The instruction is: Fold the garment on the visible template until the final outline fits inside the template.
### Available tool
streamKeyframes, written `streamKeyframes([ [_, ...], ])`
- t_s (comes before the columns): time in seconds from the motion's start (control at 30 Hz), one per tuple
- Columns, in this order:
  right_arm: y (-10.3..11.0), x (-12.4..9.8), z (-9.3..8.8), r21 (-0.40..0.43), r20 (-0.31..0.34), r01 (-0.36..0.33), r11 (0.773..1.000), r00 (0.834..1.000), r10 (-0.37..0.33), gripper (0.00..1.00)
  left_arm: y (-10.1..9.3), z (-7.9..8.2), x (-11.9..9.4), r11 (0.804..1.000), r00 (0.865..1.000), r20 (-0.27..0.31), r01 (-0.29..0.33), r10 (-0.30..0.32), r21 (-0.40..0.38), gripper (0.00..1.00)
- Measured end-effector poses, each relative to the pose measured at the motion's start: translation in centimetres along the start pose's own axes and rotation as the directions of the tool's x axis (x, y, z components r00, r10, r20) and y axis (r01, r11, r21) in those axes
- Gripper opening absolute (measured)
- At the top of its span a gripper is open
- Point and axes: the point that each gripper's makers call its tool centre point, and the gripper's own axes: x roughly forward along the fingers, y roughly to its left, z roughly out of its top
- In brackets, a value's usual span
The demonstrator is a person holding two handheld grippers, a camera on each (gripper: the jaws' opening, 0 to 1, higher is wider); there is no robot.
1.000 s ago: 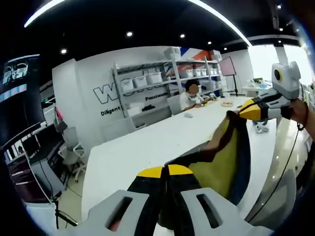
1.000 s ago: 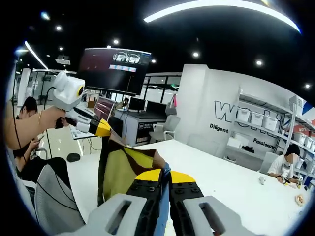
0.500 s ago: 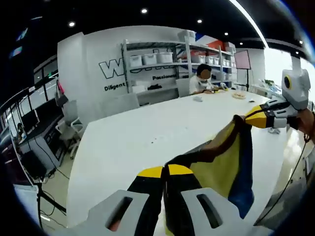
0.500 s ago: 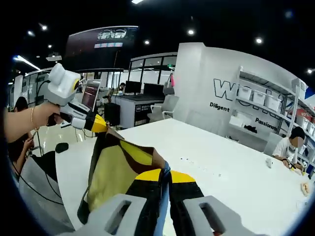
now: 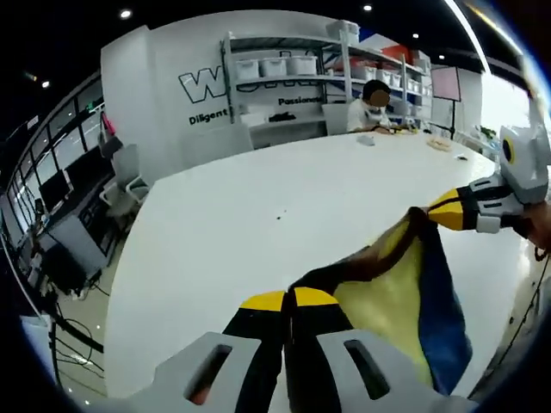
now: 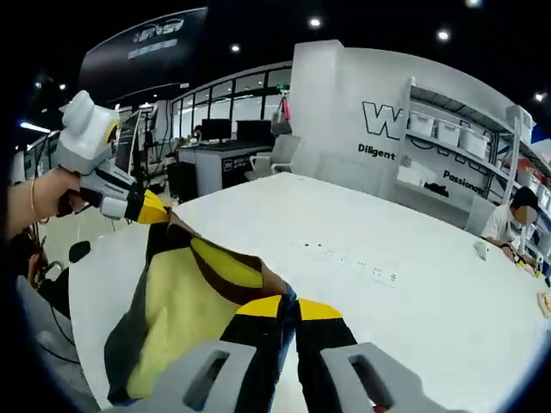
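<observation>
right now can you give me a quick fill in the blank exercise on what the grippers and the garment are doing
1. Both grippers are shut on the ____.
2. The garment is mostly ____ with dark edges.
3. It hangs between the left gripper and the right gripper over a ____ table.

Missing words: garment; yellow; white

Your left gripper (image 5: 288,298) has its yellow-tipped jaws pressed together on the garment (image 5: 400,297), and your right gripper (image 6: 288,305) is clamped on it the same way. Your two hands are held apart, the cloth stretched between them, each gripper pointing forward over the white table (image 5: 258,215)
</observation>
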Motion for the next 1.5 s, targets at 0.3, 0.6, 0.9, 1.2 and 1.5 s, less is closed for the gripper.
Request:
streamKeyframes([
  [0.3, -1.3, 3.5, -1.5, 0.06, -0.021, -0.013, 0.998, 1.0, 0.014, 0.0, 0.7, -0.8, 4.8, 0.997, 0.997, -0.06, -0.038, 0.042, 0.061, 0.04],
  [0.6, -2.1, 6.8, -4.5, 0.039, -0.11, 0.023, 0.999, 0.994, -0.019, 0.0, 0.6, -3.1, 8.5, 0.995, 0.992, -0.112, -0.053, 0.063, 0.088, 0.04],
  [0.9, -2.6, 8.7, -5.5, 0.048, -0.135, 0.051, 0.998, 0.99, -0.044, 0.0, 1.3, -4.5, 11.0, 0.993, 0.988, -0.128, -0.078, 0.089, 0.089, 0.04],
  [1.2, -2.9, 8.5, -5.9, 0.108, -0.134, 0.051, 0.993, 0.99, -0.036, 0.08, 1.2, -5.0, 10.6, 0.995, 0.993, -0.109, -0.041, 0.052, 0.095, 0.2],
  [1.5, -1.5, 6.6, -4.6, 0.226, -0.081, -0.009, 0.974, 0.996, 0.028, 0.45, 1.4, -3.7, 8.1, 0.998, 0.999, -0.039, 0.023, -0.025, -0.06, 0.48],
])
